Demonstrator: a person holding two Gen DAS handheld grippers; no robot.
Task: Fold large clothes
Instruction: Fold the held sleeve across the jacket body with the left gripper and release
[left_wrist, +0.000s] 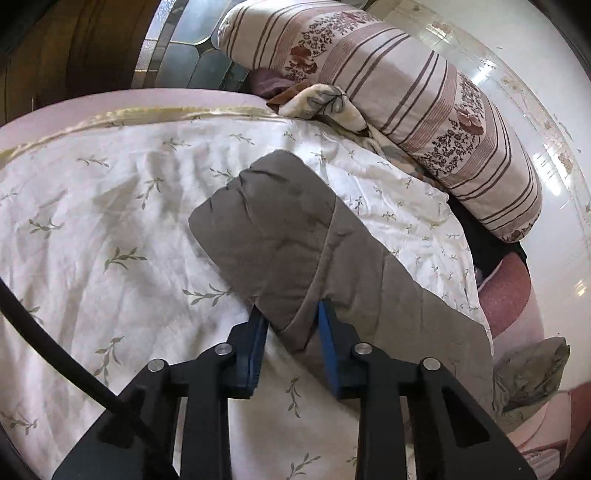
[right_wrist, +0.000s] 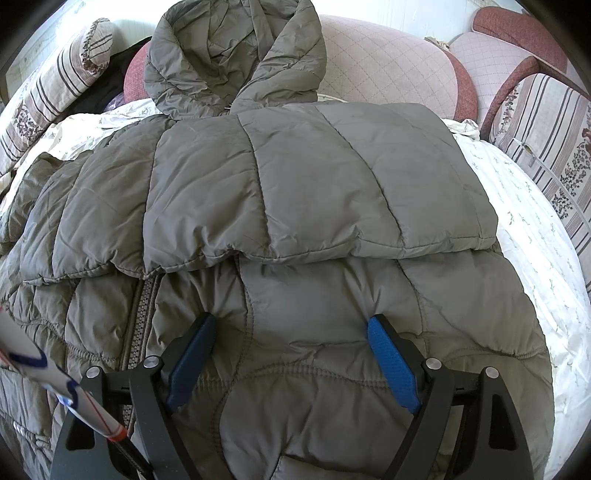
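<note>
A grey quilted hooded jacket (right_wrist: 295, 192) lies on the bed's white leaf-print cover (right_wrist: 535, 236). One sleeve (right_wrist: 314, 177) is folded across its front; the hood (right_wrist: 229, 55) lies at the far end. My right gripper (right_wrist: 291, 325) is open, its blue pads resting on the jacket's front by the zipper (right_wrist: 138, 325). In the left wrist view the other sleeve (left_wrist: 273, 229) stretches out over the cover (left_wrist: 110, 221). My left gripper (left_wrist: 290, 314) has its blue pads closed on that sleeve's edge.
A striped floral bolster (left_wrist: 424, 110) lies along the bed's far side, with a brown and cream blanket (left_wrist: 321, 99) beside it. Pink and red cushions (right_wrist: 388, 59) and another striped bolster (right_wrist: 546, 129) ring the bed. A wooden wall and glass panel (left_wrist: 184, 48) stand behind.
</note>
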